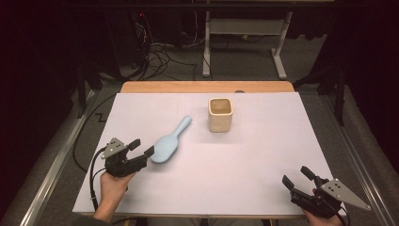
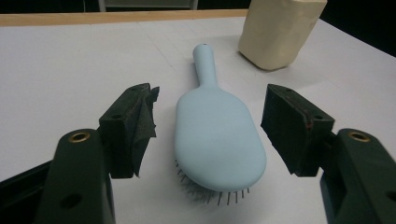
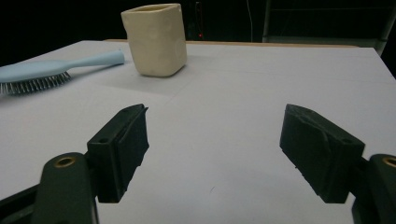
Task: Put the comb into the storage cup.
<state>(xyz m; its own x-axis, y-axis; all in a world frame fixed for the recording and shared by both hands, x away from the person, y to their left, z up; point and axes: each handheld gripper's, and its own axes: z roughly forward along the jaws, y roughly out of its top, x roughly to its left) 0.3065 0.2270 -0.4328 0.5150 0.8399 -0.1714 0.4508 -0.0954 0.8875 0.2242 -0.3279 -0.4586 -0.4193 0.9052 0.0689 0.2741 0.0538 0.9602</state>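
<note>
Things on the white tabletop (image 1: 263,155) number two: one pale blue hairbrush (image 1: 169,142) and one cream square cup (image 1: 220,114), standing apart. Two grippers: the left gripper (image 1: 142,147) sits at the brush head, jaws spread either side of it without touching; the right gripper (image 1: 296,177) rests near the tabletop's near right corner, jaws wide with nothing between. The left gripper view shows the bristles (image 2: 210,192) pointing down under the brush head; the high view shows the cup's open mouth.
</note>
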